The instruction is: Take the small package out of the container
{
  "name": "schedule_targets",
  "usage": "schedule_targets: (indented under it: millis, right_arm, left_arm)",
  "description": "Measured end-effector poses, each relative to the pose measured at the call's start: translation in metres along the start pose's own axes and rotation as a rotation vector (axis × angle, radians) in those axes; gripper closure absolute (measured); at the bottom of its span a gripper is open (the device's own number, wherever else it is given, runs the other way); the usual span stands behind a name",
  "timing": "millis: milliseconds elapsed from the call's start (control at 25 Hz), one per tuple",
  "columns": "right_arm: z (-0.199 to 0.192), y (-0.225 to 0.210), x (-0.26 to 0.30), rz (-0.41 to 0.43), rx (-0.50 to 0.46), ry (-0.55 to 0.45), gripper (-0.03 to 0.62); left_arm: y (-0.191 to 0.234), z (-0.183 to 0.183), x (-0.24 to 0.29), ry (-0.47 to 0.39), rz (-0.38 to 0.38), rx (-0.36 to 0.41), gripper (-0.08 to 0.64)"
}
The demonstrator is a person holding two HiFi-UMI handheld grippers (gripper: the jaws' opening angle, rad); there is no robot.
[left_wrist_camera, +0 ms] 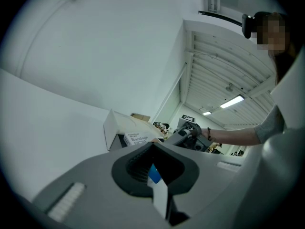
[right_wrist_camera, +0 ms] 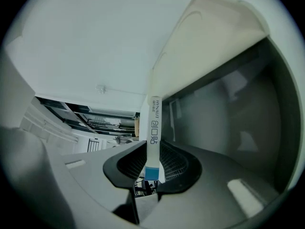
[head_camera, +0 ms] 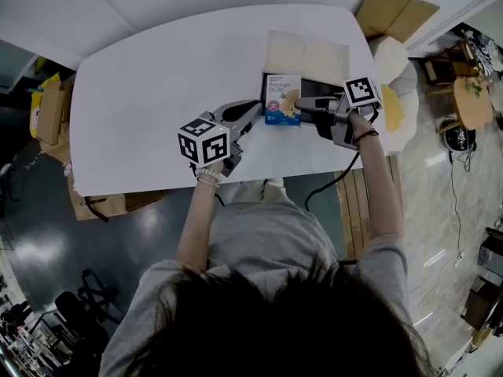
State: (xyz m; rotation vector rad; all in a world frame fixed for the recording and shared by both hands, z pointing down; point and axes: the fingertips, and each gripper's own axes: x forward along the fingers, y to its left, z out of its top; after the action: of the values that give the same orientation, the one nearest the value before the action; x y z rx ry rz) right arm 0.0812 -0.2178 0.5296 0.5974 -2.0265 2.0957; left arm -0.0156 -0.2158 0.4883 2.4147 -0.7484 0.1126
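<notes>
The small package [head_camera: 282, 99], a flat white and blue bandage carton, is held level just above the table between my two grippers. It sits at the front left of the open dark container [head_camera: 318, 89], whose pale lid [head_camera: 306, 54] lies folded back. My left gripper [head_camera: 258, 110] reaches in from the left, shut on the package's [left_wrist_camera: 139, 140] near corner, which shows blue and white between its jaws. From the right, my right gripper [head_camera: 302, 105] is turned on its side and grips the package [right_wrist_camera: 153, 128] edge-on, pads against both faces.
The white table [head_camera: 157, 93] spreads out to the left and behind. Cardboard boxes [head_camera: 395, 12] and a pale chair [head_camera: 391, 61] stand past its right end. The container's grey inner wall [right_wrist_camera: 228, 118] and raised lid [right_wrist_camera: 209, 32] fill the right gripper view's right side.
</notes>
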Motion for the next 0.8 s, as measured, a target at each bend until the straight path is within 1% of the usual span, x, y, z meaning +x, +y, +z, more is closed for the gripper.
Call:
schedule_targets:
  millis: [320, 600, 760, 800]
  right_arm:
    - [-0.003, 0.015, -0.006, 0.017, -0.091, -0.082, 0.494]
    - [-0.001, 0.025, -0.013, 0.009, -0.173, -0.163, 0.494]
    - [-0.003, 0.035, -0.017, 0.068, -0.234, -0.209, 0.494]
    - [-0.003, 0.037, -0.019, 0.069, -0.254, -0.218, 0.494]
  left_arm:
    - [-0.003, 0.006, -0.009, -0.013, 0.001, 0.015, 0.568]
    - [-0.006, 0.017, -0.01, -0.029, -0.009, 0.036, 0.568]
    - [-0.014, 0.02, -0.01, -0.038, -0.012, 0.046, 0.568]
    - [-0.016, 0.021, -0.01, -0.042, -0.012, 0.049, 0.568]
